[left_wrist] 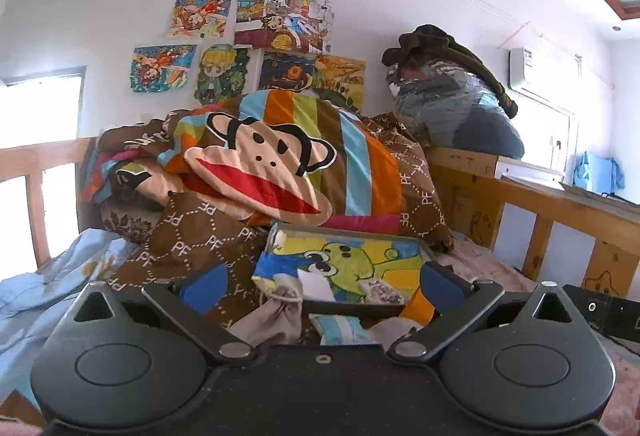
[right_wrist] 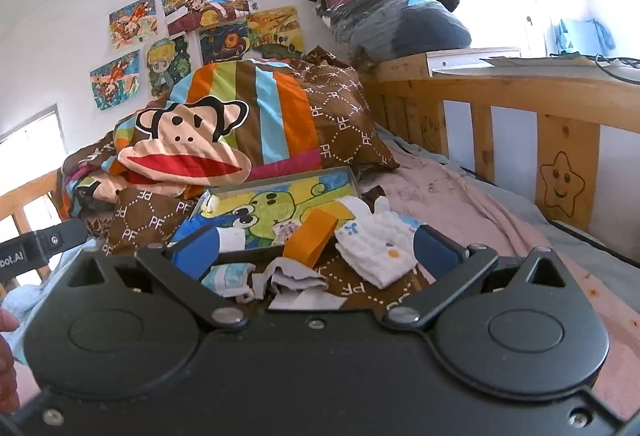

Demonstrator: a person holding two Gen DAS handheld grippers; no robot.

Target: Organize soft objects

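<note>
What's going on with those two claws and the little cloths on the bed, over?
Left gripper open, empty. Right gripper open, empty. Small cloths loose beside the picture tray. Monkey quilt heaped behind.

Matt cotton quilt (left_wrist: 304, 172), varnished wooden bed rail (right_wrist: 520, 92)

wall drawings (left_wrist: 248, 44); wooden bed rail (right_wrist: 520, 92)

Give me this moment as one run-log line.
left gripper: jaws open, empty | right gripper: jaws open, empty | tray: on bed | socks, orange block: loose beside tray
</note>
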